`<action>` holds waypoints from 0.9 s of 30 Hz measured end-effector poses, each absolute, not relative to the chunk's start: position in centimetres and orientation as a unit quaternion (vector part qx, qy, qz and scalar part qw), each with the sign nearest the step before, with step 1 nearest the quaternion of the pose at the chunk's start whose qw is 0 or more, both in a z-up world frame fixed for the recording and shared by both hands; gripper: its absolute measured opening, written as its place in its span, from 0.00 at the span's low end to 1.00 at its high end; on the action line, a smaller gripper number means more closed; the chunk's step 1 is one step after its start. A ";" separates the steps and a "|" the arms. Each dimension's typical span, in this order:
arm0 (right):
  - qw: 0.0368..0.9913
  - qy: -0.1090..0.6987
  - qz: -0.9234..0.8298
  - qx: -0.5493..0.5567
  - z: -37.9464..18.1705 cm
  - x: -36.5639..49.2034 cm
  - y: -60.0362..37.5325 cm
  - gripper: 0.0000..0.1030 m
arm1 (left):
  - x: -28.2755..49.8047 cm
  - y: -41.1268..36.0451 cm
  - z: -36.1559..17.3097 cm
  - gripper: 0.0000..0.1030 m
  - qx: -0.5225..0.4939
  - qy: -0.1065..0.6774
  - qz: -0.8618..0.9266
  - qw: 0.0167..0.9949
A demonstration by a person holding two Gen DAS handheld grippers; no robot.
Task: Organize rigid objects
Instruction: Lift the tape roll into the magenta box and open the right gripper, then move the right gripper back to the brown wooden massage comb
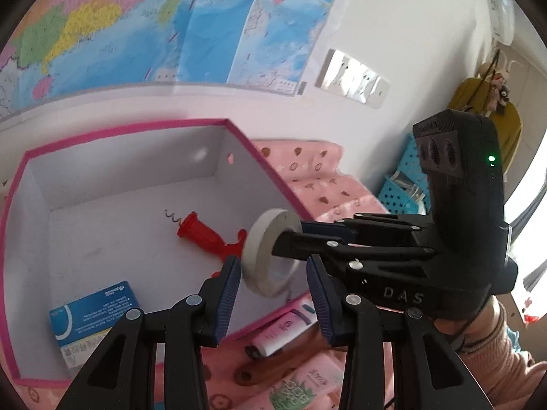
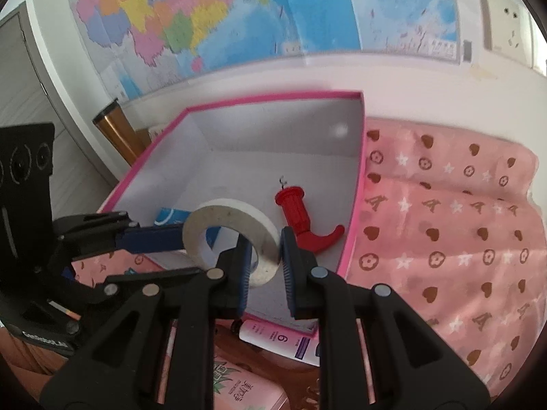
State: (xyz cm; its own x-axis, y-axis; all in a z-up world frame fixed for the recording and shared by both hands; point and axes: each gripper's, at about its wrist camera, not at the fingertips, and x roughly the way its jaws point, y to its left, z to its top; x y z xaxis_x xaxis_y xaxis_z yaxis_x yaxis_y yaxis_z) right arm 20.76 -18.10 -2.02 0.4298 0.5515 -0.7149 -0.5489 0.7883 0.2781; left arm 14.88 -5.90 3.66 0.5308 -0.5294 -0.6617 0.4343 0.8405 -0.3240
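The right gripper (image 2: 265, 259) is clamped on the tape roll (image 2: 232, 239) above the pink box (image 2: 352, 239), near its front wall; the left gripper (image 1: 273, 294) holds nothing, half-open. Next: release it beside the red corkscrew (image 2: 302, 218)

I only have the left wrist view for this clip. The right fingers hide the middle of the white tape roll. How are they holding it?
Observer: In the right wrist view, the right gripper pinches the wall of the tape roll, with one finger through its hole and the other outside.
Operator: Does the left one touch it too?
Observer: One blue-padded finger of the left gripper reaches the roll's outer rim. I cannot tell if they touch.
Operator: What stands beyond the box's left side?
Observer: A brass-coloured post, by the far left corner of the pink-edged box.
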 end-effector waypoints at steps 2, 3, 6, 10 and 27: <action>0.841 0.434 0.322 -0.007 -2.6 21.0 -17.7 0.19 | 15.0 -5.8 3.3 0.39 -0.057 0.402 -0.272 0.872; 0.840 0.438 0.320 -0.007 -2.8 21.1 -17.6 0.19 | 15.1 -5.8 3.1 0.39 -0.058 0.406 -0.271 0.871; 0.842 0.442 0.309 -0.017 -2.8 21.2 -17.4 0.20 | 15.1 -5.7 2.9 0.39 -0.056 0.409 -0.265 0.871; 0.854 0.432 0.287 -0.033 -2.2 20.9 -17.4 0.34 | 14.9 -5.4 3.2 0.39 -0.058 0.404 -0.260 0.875; 0.869 0.400 0.290 0.006 -0.9 15.7 -23.0 0.44 | 9.4 -2.7 4.6 0.42 -0.054 0.357 -0.264 0.894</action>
State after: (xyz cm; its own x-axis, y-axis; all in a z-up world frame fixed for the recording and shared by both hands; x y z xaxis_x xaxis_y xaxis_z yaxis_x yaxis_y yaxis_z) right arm 15.70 -22.97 -0.94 0.5113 0.5094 -0.6921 -0.5000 0.8314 0.2425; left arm 9.38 -2.69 4.62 0.6049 -0.5108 -0.6109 0.4340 0.8547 -0.2849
